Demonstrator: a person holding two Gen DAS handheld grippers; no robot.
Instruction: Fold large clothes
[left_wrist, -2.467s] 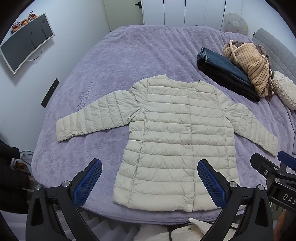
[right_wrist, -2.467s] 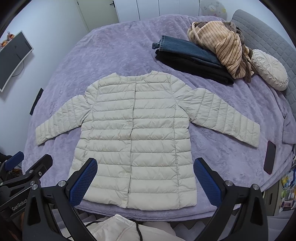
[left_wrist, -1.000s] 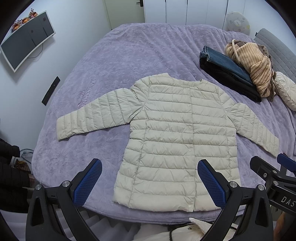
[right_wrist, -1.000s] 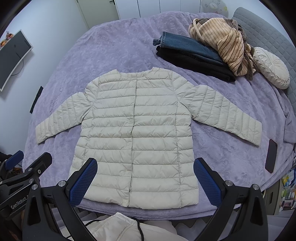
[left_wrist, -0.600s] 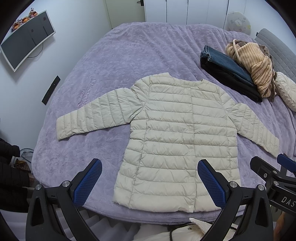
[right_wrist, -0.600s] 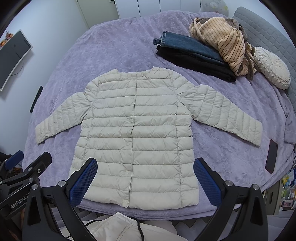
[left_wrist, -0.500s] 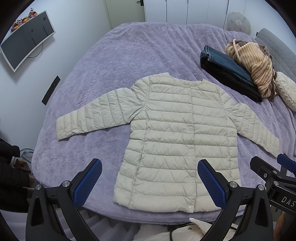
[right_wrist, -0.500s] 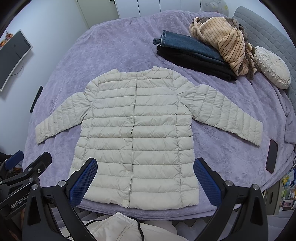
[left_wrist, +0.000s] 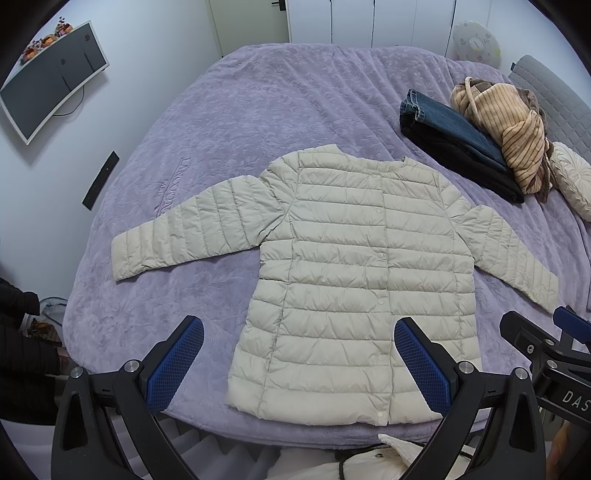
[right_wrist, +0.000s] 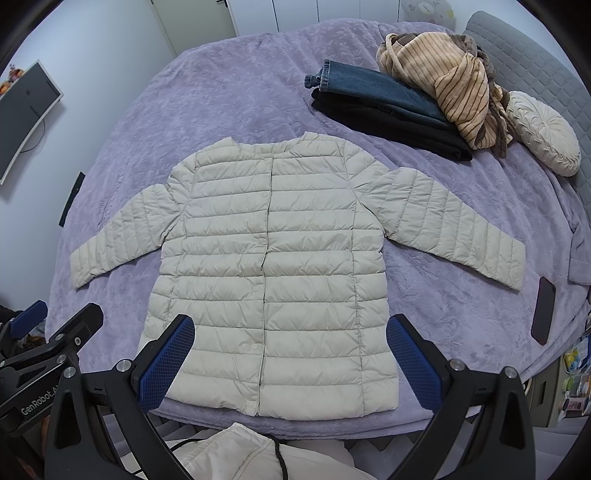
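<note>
Two grippers hang above the near edge of a purple bedspread (left_wrist: 229, 122), where a cream quilted jacket (left_wrist: 354, 266) lies flat, front up, sleeves out. Left gripper (left_wrist: 298, 360) and right gripper (right_wrist: 289, 353) both have fingers spread wide, holding nothing. Only the right wrist view shows a dark phone (right_wrist: 543, 309) beyond the jacket's right sleeve; folded jeans (right_wrist: 373, 92) lie past its collar.
</note>
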